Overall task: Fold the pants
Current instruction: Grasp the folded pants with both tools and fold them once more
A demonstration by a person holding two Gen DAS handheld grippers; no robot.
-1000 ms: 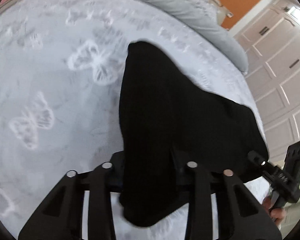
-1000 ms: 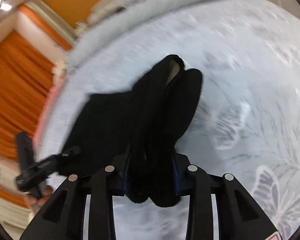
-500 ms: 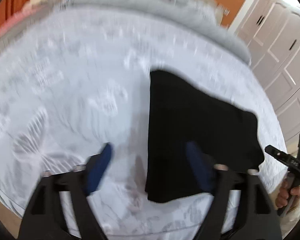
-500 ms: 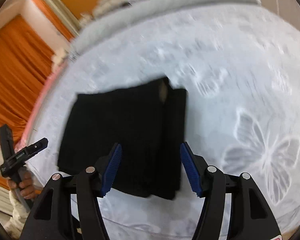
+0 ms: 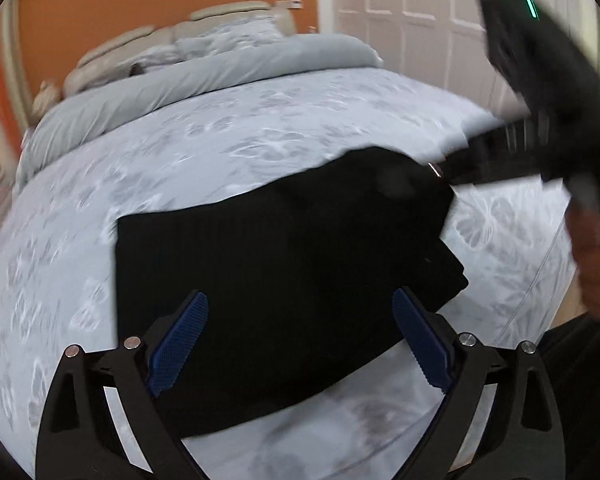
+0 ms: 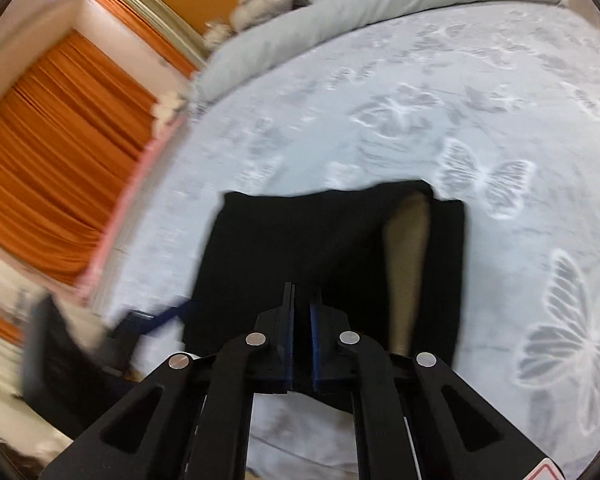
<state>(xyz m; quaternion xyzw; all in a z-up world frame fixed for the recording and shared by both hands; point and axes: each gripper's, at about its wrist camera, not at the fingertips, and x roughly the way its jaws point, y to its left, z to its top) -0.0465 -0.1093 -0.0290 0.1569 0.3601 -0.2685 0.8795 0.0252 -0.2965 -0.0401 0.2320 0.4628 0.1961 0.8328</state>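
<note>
The left gripper (image 5: 300,334) is opening wide above the folded black pants (image 5: 268,280) on the bed (image 5: 260,128); the right gripper (image 6: 301,316) is pinched closed, empty.

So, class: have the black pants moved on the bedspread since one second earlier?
Yes. The pants were lifted and bunched in both grippers; now they lie flat, folded, on the butterfly bedspread.
</note>
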